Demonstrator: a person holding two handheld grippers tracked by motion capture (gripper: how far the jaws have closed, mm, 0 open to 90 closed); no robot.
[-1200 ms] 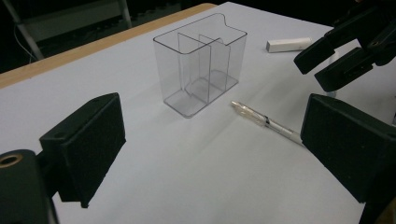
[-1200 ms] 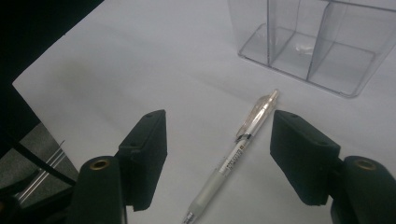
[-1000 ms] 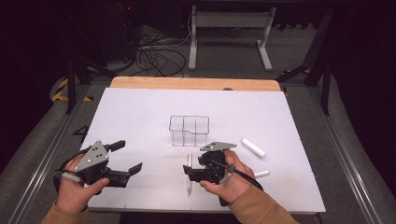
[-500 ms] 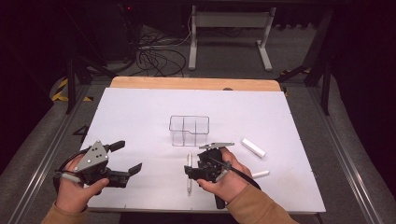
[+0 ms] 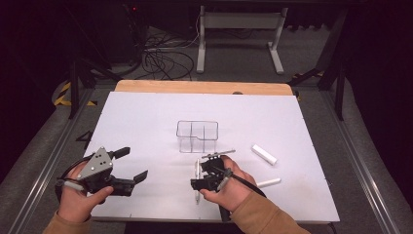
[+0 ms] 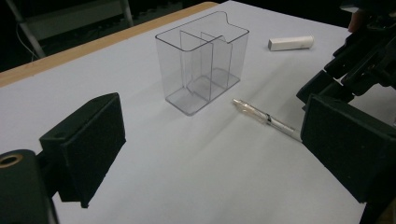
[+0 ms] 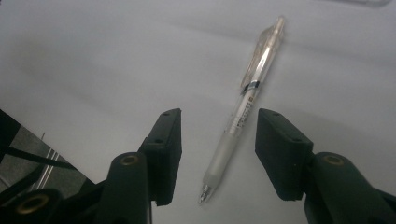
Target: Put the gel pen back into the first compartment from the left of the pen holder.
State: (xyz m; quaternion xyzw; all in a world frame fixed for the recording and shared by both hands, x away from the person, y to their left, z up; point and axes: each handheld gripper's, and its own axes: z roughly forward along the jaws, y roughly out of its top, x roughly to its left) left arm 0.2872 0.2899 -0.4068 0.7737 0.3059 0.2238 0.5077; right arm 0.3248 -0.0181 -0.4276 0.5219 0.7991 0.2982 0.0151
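A clear pen [image 7: 243,107] lies on the white table [image 5: 146,122], in front of a clear plastic organizer [image 5: 197,136] with several compartments. My right gripper [image 7: 218,140] is tipped down over the pen [image 5: 197,168], one jaw on each side of its grip end. Its jaws have just been closing, and a gap still shows between each pad and the barrel. My left gripper [image 5: 132,164] hovers open at the near left, with nothing between its pads [image 6: 88,140]. In the left gripper view the organizer [image 6: 201,60] and the pen [image 6: 266,119] lie ahead, and the right gripper [image 6: 364,56] is at the right.
A short white cylinder [image 5: 264,154] and a thin white stick [image 5: 269,183] lie to the right of my right hand. The cylinder [image 6: 289,43] sits beyond the organizer in the left gripper view. A wooden strip [image 5: 204,87] edges the far side.
My right gripper's jaws have narrowed around the pen and the hand has shifted slightly. The left gripper has stayed put.
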